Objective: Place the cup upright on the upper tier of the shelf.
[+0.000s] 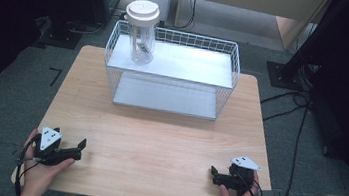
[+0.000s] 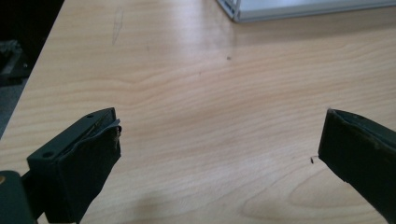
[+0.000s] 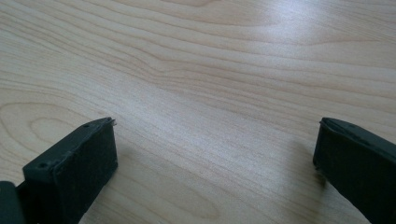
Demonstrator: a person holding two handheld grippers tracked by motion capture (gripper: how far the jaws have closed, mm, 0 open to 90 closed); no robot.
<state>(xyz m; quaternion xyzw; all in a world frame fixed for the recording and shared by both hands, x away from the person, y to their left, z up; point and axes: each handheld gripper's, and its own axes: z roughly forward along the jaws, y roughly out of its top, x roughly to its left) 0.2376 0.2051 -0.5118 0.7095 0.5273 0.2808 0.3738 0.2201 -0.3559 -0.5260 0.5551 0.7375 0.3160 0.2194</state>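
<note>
Left claw (image 1: 81,143) rests on worktop (image 1: 157,141) near front-left corner, jaws spread, empty. Jar (image 1: 141,33), white lid on, stands upright at left end of wire rack's (image 1: 227,79) upper shelf, well apart from both claws. Right claw (image 1: 213,173) near front-right corner, jaws spread, empty. Judgement: nothing gripped yet; reach and all handling remain.

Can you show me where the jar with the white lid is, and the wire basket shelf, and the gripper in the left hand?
jar (image 1: 142,41): high view, on its clear body.
wire basket shelf (image 1: 234,60): high view, on its right wire wall.
left gripper (image 1: 78,147): high view, midway between its fingertips.
</note>
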